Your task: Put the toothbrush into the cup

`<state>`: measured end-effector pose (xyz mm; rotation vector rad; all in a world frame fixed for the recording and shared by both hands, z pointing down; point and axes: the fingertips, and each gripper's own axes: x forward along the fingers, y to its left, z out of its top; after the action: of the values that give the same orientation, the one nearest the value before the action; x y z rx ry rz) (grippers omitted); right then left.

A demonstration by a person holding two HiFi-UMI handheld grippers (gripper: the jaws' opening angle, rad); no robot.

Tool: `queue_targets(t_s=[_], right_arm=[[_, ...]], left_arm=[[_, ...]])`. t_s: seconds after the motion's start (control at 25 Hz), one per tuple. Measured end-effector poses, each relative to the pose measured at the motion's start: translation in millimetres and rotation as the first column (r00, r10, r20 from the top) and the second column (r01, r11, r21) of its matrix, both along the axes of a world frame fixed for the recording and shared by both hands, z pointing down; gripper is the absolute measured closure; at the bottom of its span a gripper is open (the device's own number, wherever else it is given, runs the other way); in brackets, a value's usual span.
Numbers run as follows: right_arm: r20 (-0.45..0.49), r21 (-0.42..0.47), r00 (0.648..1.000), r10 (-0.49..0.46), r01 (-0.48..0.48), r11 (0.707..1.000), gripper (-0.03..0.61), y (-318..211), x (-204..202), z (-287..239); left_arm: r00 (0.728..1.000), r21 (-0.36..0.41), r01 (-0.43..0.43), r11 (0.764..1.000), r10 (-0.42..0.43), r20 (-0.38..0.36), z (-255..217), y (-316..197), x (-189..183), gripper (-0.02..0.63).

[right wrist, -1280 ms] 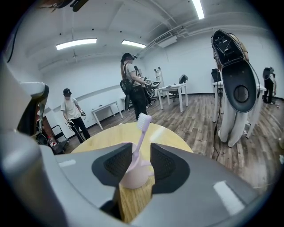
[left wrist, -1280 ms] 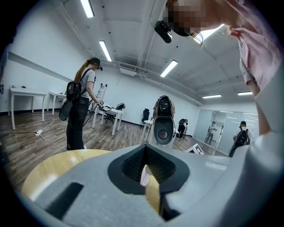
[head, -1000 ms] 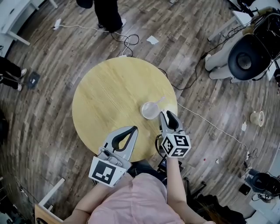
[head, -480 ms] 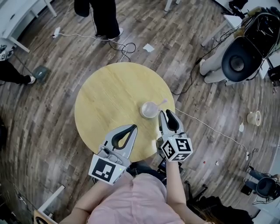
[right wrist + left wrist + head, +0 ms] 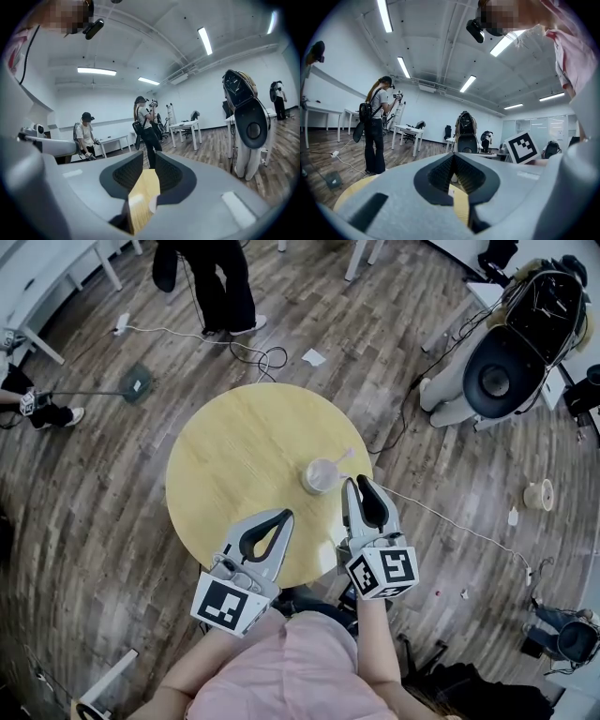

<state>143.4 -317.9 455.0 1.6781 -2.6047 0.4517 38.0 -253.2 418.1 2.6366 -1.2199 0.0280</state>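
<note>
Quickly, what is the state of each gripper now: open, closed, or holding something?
Left gripper: closed, holding nothing.
Right gripper: open, its jaws closing, nothing between them.

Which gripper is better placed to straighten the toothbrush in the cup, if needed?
Right. The right gripper, jaws closing and empty, is nearest the cup and toothbrush; the left gripper is shut and farther away.

pink shirt (image 5: pixel 281 667), grey left tongs (image 5: pixel 288 514), right tongs (image 5: pixel 355 481)
</note>
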Motion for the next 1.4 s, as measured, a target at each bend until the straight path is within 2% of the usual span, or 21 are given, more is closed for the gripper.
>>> queue_targets(t_s=[0.16,0.52,0.8,1.4], right_arm=[[-0.027,0.036,0.999,-0.026,0.027,0.999,0.497,22,-10,-15],[-0.022,0.061,1.0,-0.004,0.006,0.998,0.515,70,-27,-34],[-0.069,0.095,0.998,0.003,0.004,0.995,0.518,99,-45,-45],[-0.069,0.061,0.997,-0.022,0.027,0.998,0.529,144,-76,-37]], left_arm=[[1.0,-0.002,-0.002,1.0,0.002,0.009,-3,10,-5,0.617],[1.0,0.043,-0.008,0.999,0.009,-0.018,-17,31,-20,0.617],[0.999,0.053,-0.051,0.997,0.052,-0.003,-20,48,-24,0.617],[0.996,0.059,-0.087,0.994,0.087,0.012,-17,72,-37,0.617]])
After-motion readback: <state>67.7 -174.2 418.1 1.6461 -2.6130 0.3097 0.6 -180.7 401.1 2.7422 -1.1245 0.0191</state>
